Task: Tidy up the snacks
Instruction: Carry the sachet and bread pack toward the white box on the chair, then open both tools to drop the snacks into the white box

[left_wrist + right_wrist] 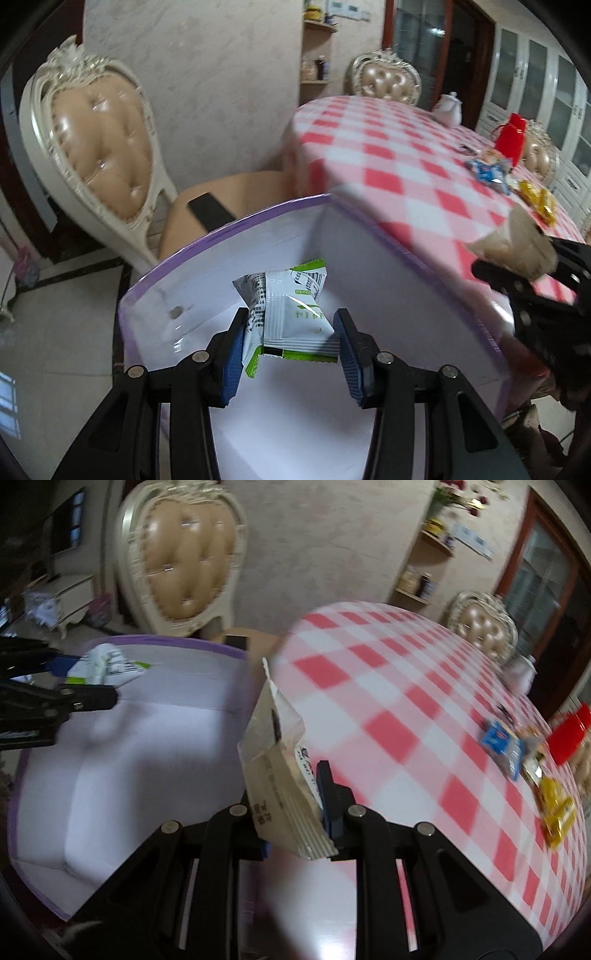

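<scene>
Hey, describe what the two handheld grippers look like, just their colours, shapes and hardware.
Both match. The left gripper has black plastic linkage arms with triangular cut-outs, joined by round silver pivot bolts, and its fingers carry blue ribbed pads. The right gripper has the same black frame, silver bolts and blue-padded fingers. No cables, markings, sleeves or hands are visible.

box [369, 254]: white inside, purple rim
left packet [291, 314]: white and green, black print
right packet [280, 775]: beige, dark print
cloth [388, 158]: red, pink and white checks
pads [232, 354]: blue, ribbed
chair [92, 147]: tan tufted back, cream frame
jar [511, 136]: red, right edge
</scene>
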A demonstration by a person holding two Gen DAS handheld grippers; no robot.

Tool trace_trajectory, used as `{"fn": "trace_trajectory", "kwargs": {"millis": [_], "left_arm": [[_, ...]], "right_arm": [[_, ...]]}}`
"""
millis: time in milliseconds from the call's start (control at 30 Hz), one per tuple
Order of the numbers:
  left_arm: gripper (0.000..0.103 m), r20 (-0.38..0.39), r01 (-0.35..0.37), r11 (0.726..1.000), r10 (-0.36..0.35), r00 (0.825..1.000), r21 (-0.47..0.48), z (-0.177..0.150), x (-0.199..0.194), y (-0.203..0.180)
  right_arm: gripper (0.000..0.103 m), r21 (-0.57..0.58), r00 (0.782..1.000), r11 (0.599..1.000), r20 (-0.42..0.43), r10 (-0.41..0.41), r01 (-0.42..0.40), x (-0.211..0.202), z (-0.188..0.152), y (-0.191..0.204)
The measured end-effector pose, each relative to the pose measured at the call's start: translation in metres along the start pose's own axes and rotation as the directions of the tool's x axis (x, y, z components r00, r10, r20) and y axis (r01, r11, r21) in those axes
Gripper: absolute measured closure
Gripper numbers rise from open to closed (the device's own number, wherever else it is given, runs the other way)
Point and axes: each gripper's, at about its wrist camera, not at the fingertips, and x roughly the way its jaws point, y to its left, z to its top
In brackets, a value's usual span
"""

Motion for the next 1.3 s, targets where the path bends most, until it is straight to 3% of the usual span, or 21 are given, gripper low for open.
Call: {"fn": "trace_trajectory", "kwargs": {"millis": [367, 433, 567, 867, 1000, 1133, 1233, 1300], "left_arm": [[0.055, -0.058, -0.068, 0.997, 0.066, 0.996, -0.031, -0.004, 0.019, 0.022], [0.053, -0.076, -0.088, 0.995, 0.083, 0.994, -0.054, -0.004, 0.022, 0.027], [0.036, -0.087, -0.103, 0.991, 0.096, 0.992, -0.084, -0.002, 0.021, 0.031], [0.033, -0.067, -0.113, 0.993, 0.11, 0.992, -0.037, 0.012, 0.014, 0.008], [0.029, -0.023, -0.061, 0.998, 0.06, 0.998, -0.022, 0.04, 0.014, -0.026], [0.02, 0.051, 0.038, 0.999, -0.04, 0.998, 0.036, 0.074, 0.019, -0.09], [0.02, 0.064, 0.166, 0.978, -0.175, 0.983, 0.123, 0.099, 0.031, -0.161], [0.019, 0.061, 0.229, 0.956, -0.244, 0.968, 0.186, 0.111, 0.043, -0.208]], "right_arm": [[0.079, -0.131, 0.989, 0.981, -0.053, 0.135, -0.141, 0.012, 0.0, 0.072], [0.075, -0.13, 0.983, 0.976, -0.07, 0.169, -0.177, 0.015, -0.001, 0.076], [0.036, -0.116, 0.98, 0.974, -0.065, 0.188, -0.195, 0.015, -0.004, 0.078], [0.034, -0.086, 0.982, 0.979, -0.036, 0.185, -0.187, 0.006, -0.005, 0.062], [0.034, -0.024, 0.99, 0.99, 0.013, 0.141, -0.14, -0.011, -0.01, 0.019], [0.028, 0.156, 0.999, 0.987, 0.041, 0.03, -0.036, -0.025, -0.025, -0.073], [0.024, 0.302, 0.998, 0.952, 0.024, -0.06, 0.049, -0.036, -0.05, -0.147], [0.024, 0.424, 0.994, 0.9, -0.001, -0.111, 0.101, -0.041, -0.076, -0.204]]}}
